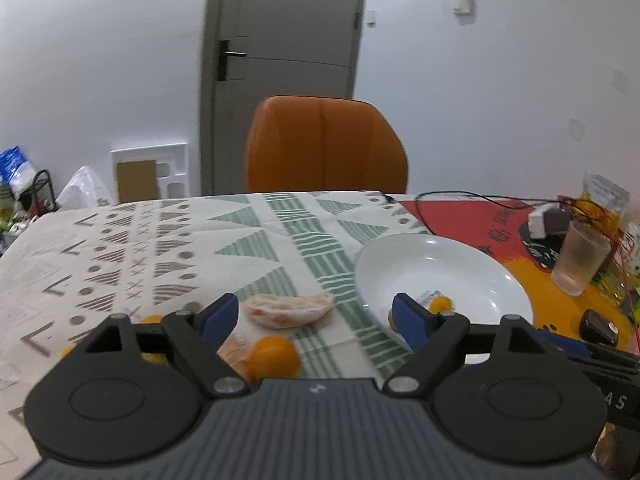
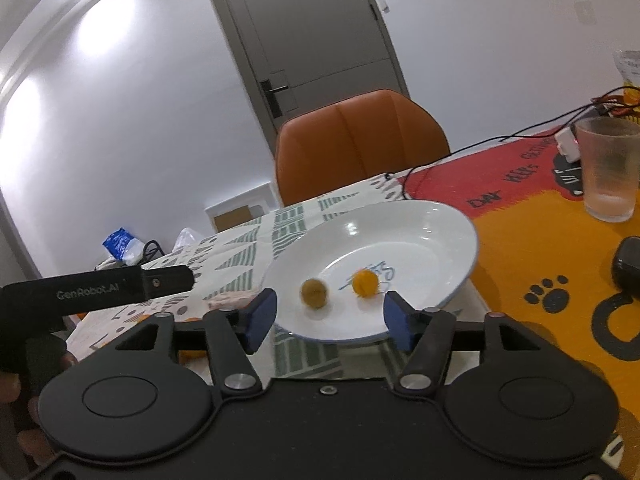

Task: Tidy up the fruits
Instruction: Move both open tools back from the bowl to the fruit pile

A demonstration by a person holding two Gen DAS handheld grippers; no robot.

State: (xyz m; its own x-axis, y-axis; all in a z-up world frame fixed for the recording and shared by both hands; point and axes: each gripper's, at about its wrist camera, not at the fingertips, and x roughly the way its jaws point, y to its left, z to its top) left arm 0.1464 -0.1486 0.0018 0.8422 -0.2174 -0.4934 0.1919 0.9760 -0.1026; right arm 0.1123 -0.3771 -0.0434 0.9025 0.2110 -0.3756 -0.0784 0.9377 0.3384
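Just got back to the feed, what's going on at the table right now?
Fruit is being collected into the white bowl. Two small round fruits already lie in it: an orange one and a duller, brownish one. The right gripper is open and empty over the bowl's near rim. The left gripper is open too, hanging over the patterned tablecloth, where a peeled citrus piece and a small orange fruit wait between its fingers.
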